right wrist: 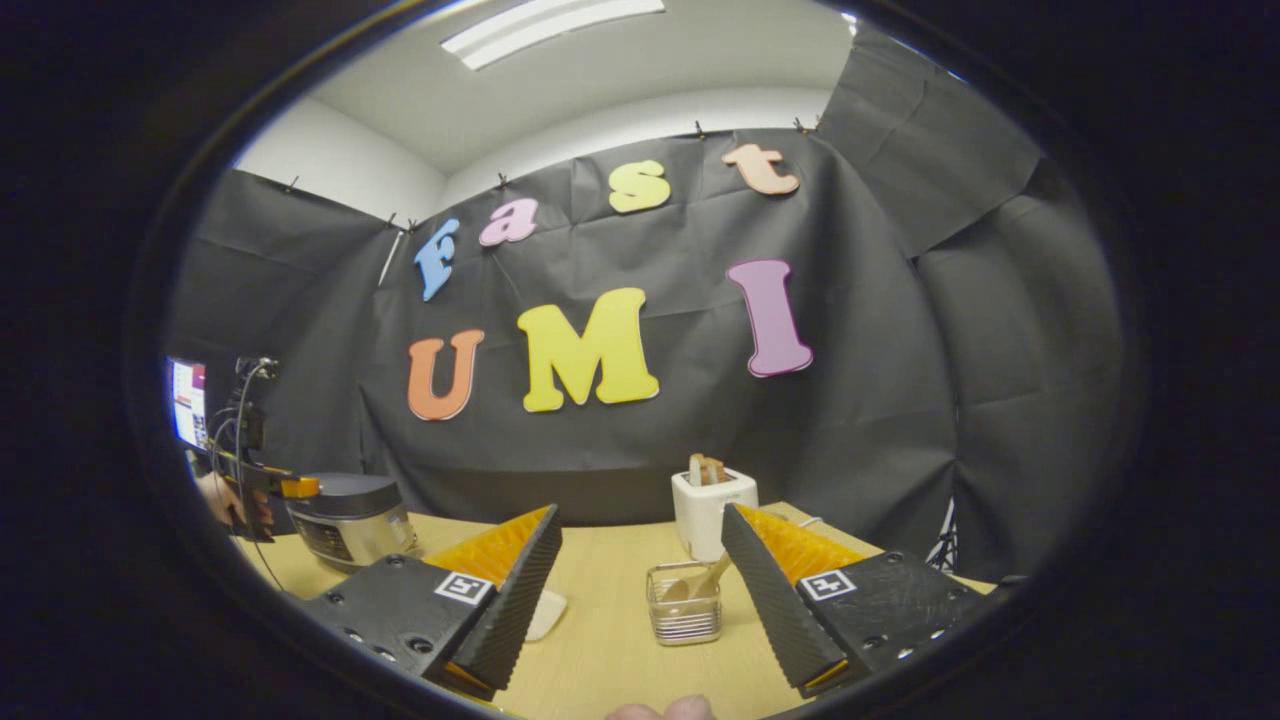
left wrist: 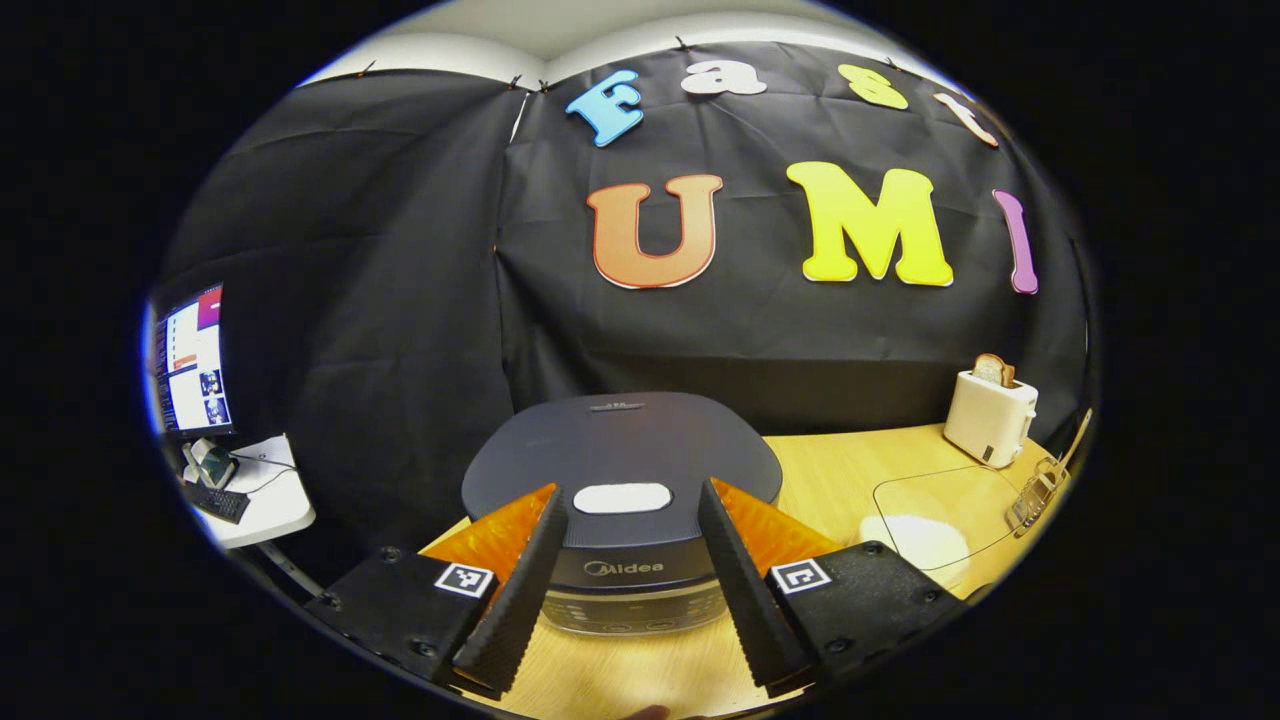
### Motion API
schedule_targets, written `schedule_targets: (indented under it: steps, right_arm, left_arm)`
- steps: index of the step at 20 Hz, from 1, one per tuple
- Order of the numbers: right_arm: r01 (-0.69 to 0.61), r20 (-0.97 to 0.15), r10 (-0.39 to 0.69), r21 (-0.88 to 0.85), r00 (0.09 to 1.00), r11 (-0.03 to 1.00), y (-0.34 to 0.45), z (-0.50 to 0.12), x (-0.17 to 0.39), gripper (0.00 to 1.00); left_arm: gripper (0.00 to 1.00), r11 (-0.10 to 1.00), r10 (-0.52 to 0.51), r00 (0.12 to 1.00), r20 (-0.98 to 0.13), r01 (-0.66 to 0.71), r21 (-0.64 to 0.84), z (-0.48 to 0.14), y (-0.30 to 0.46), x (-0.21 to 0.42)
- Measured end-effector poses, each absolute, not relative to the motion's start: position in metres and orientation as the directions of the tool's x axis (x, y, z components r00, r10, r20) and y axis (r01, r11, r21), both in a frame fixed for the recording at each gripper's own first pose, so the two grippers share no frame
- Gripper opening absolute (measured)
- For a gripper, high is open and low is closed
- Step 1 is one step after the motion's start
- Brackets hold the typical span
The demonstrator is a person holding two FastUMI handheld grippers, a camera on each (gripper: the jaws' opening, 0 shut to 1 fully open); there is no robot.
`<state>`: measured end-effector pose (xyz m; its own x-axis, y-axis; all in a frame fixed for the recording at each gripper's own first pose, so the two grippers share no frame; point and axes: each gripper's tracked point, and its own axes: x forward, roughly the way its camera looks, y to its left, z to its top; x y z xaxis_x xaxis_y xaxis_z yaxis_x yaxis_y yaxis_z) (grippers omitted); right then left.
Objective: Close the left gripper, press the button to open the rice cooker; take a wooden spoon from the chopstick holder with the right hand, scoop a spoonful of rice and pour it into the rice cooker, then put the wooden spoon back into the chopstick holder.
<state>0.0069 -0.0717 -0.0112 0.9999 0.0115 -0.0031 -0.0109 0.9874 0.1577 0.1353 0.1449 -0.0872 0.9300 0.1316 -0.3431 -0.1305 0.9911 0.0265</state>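
In the left gripper view the dark rice cooker point(left wrist: 620, 440) stands just ahead with its lid down and a white button point(left wrist: 622, 497) at the lid's front. My left gripper point(left wrist: 632, 490) is open, its fingers flanking the button without touching it. In the right gripper view my right gripper point(right wrist: 640, 520) is open and holds nothing. Just beyond it stands the clear chopstick holder point(right wrist: 683, 603) with the wooden spoon point(right wrist: 706, 580) inside. A pile of white rice point(right wrist: 547, 612) peeks from behind one finger. The rice cooker point(right wrist: 350, 515) stands far left, with the left gripper point(right wrist: 275, 488) in a hand before it.
A white toaster point(right wrist: 712, 505) with bread stands behind the holder on the wooden table point(right wrist: 610, 560). In the left gripper view, the toaster point(left wrist: 990, 412), chopstick holder point(left wrist: 1035, 497) and a clear dish of rice point(left wrist: 915, 538) lie to the right. A monitor point(left wrist: 195, 360) and small white table point(left wrist: 262, 495) are left.
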Motion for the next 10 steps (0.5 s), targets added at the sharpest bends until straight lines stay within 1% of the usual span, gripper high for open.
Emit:
schedule_targets:
  steps: [2, 3, 4, 5, 7, 8, 9, 10]
  right_arm:
    - [-0.004, 0.007, 0.003, 0.149, 1.0, 0.989, -0.074, -0.007, 0.008, 0.95]
    - [0.001, 0.016, -0.004, 0.143, 1.0, 0.99, -0.075, -0.004, 0.008, 0.92]
    - [0.005, 0.022, -0.008, 0.137, 1.0, 0.991, -0.075, -0.001, 0.008, 0.95]
    - [0.01, 0.029, -0.014, 0.133, 0.999, 0.991, -0.075, 0.002, 0.008, 0.95]
    - [0.018, 0.048, -0.025, 0.132, 0.999, 0.991, -0.078, 0.012, 0.006, 0.95]
    - [0.021, 0.055, -0.028, 0.132, 0.998, 0.991, -0.077, 0.015, 0.005, 0.92]
    - [0.021, 0.06, -0.029, 0.129, 0.998, 0.991, -0.077, 0.017, 0.002, 0.95]
    - [0.022, 0.067, -0.031, 0.124, 0.997, 0.992, -0.077, 0.02, -0.001, 0.95]
  left_arm:
    - [0.85, 0.989, 0.145, 0.932, -0.333, -0.151, 0.007, -0.085, 0.143, 0.136]
    - [0.82, 0.987, 0.15, 0.934, -0.325, -0.158, 0.003, -0.081, 0.14, 0.134]
    - [0.92, 0.984, 0.165, 0.934, -0.318, -0.179, -0.014, -0.076, 0.14, 0.128]
    - [1.0, 0.983, 0.166, 0.941, -0.296, -0.183, -0.033, -0.066, 0.135, 0.123]
    - [1.0, 0.982, 0.165, 0.959, -0.229, -0.181, -0.054, -0.039, 0.121, 0.112]
    - [1.0, 0.984, 0.158, 0.965, -0.21, -0.171, -0.049, -0.031, 0.112, 0.105]
    - [1.0, 0.986, 0.151, 0.969, -0.193, -0.162, -0.039, -0.024, 0.104, 0.096]
    - [0.93, 0.988, 0.141, 0.975, -0.17, -0.148, -0.033, -0.016, 0.094, 0.086]
